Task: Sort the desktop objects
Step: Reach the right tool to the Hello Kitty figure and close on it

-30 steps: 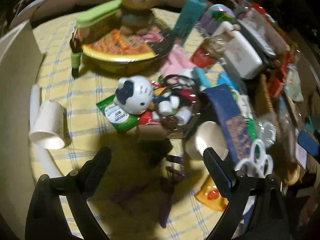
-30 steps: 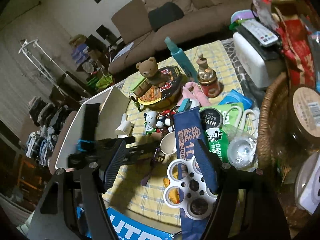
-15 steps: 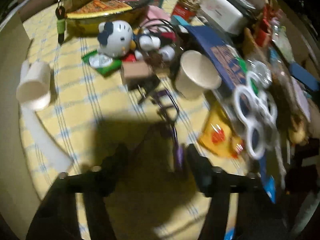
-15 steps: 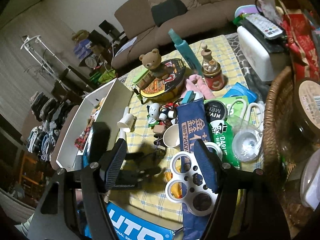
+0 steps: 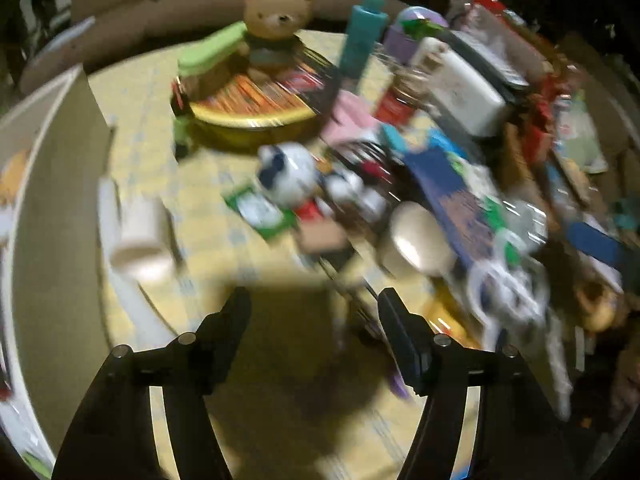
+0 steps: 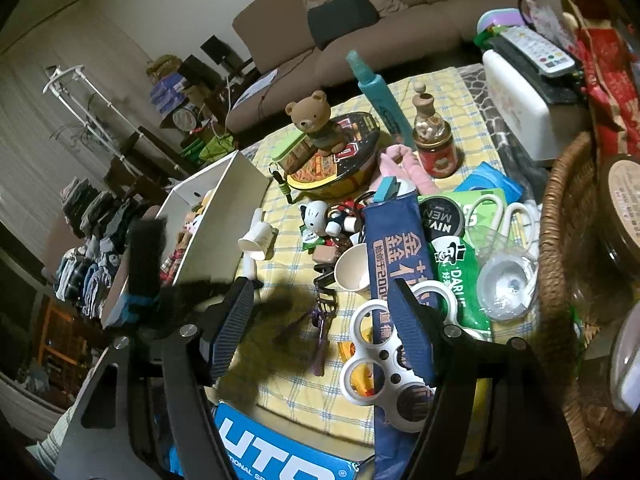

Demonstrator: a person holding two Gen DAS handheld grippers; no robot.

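The left gripper (image 5: 314, 304) hangs over the yellow checked tablecloth (image 5: 200, 236), fingers apart and holding nothing. The right gripper (image 6: 322, 300) is likewise spread and empty. Beneath them lies a purple eyelash curler (image 6: 320, 332), beside a tipped paper cup (image 6: 352, 268). A white box (image 6: 216, 224) stands at the left.

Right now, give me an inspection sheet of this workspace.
Surface: yellow checked cloth, crowded.
Job's things: white bin at left, toys inside; bear on round tin; paper cup; purple tool flat on the cloth.
Clutter: teal bottle, scissors, remote, wicker basket.
Grippers: left gripper open, empty, view blurred; right gripper open, empty.
Cables: nothing seen.
Surroundings: brown sofa, drying rack.
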